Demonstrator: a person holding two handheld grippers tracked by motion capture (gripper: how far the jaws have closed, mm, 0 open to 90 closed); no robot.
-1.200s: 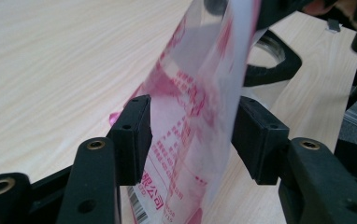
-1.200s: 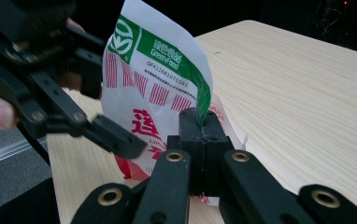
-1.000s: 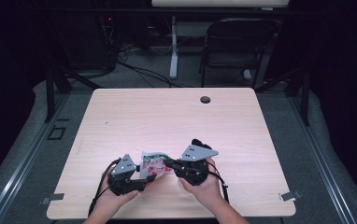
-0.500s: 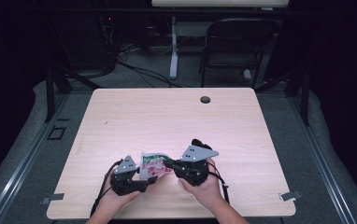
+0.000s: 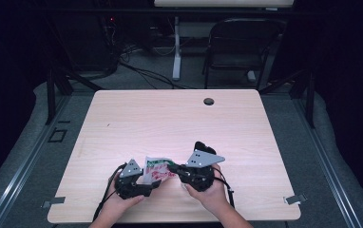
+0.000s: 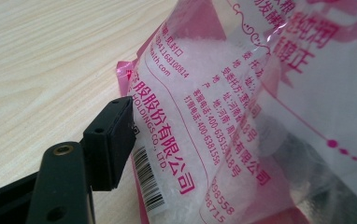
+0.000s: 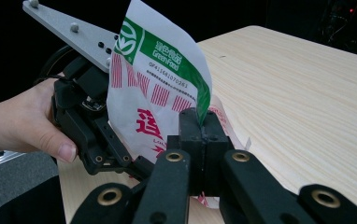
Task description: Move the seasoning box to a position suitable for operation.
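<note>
Wooden table (image 5: 122, 118) in a dark room, with two grippers sharing one bag near the front edge.

Compared with a moment ago, the bag (image 5: 157, 168) stands a little taller between the two grippers, so the lift looks under way. The right gripper (image 7: 199, 122) is clenched on the bag's edge by the green stripe, its two black jaws pressed tight together. The left gripper (image 5: 144, 181) is at the other side of the bag (one black jaw presses on the pink print, the other is hidden behind the plastic), so it cannot be told if it is clamped. White grains fill the bag. Both hands are close together, so the bag hangs between them, just above the wood, and could be pulled open or carried.
</note>
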